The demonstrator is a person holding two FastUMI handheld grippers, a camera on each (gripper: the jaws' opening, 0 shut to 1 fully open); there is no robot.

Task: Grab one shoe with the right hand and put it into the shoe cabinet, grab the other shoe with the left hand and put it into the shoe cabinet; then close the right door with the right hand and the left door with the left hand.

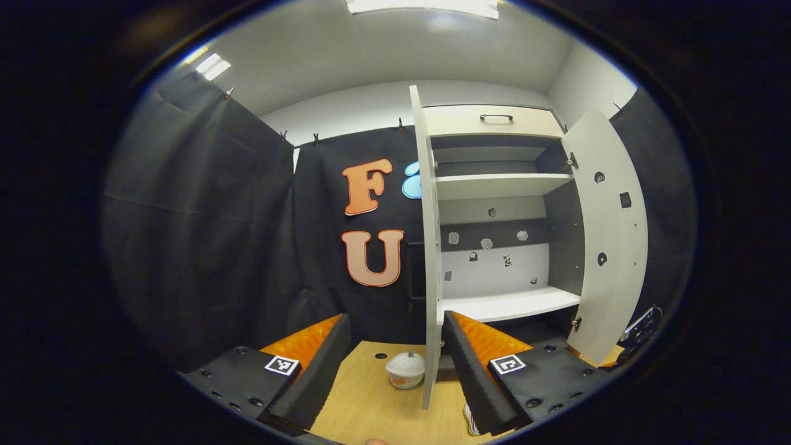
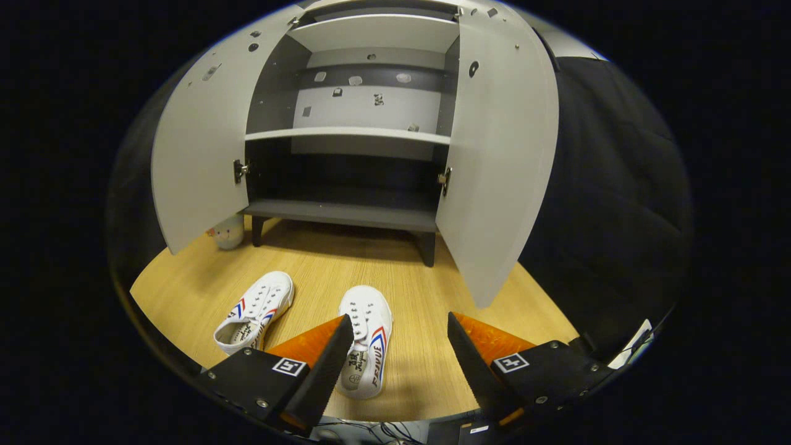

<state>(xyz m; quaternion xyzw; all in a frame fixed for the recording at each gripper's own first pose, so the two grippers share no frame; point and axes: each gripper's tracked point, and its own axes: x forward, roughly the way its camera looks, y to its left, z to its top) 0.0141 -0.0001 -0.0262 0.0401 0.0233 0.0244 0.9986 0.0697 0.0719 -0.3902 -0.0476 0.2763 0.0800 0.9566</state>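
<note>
Two white canvas shoes with red and blue stripes lie on the wooden floor in the right gripper view, toes toward the cabinet: the right shoe (image 2: 368, 343) and the left shoe (image 2: 256, 312). My right gripper (image 2: 400, 337) is open, hovering just above and right of the right shoe, touching nothing. The shoe cabinet (image 2: 346, 213) stands ahead with both doors swung wide, the left door (image 2: 198, 142) and the right door (image 2: 497, 161). My left gripper (image 1: 395, 337) is open and empty, raised facing the cabinet (image 1: 507, 303), the left door's edge (image 1: 431, 259) right before it.
A small white round object (image 1: 405, 369) sits on the floor by the left door, seen too in the right gripper view (image 2: 227, 232). Black cloth walls close in both sides. The cabinet's shelves (image 2: 349, 133) are bare. Cables lie near the lower edge (image 2: 383, 429).
</note>
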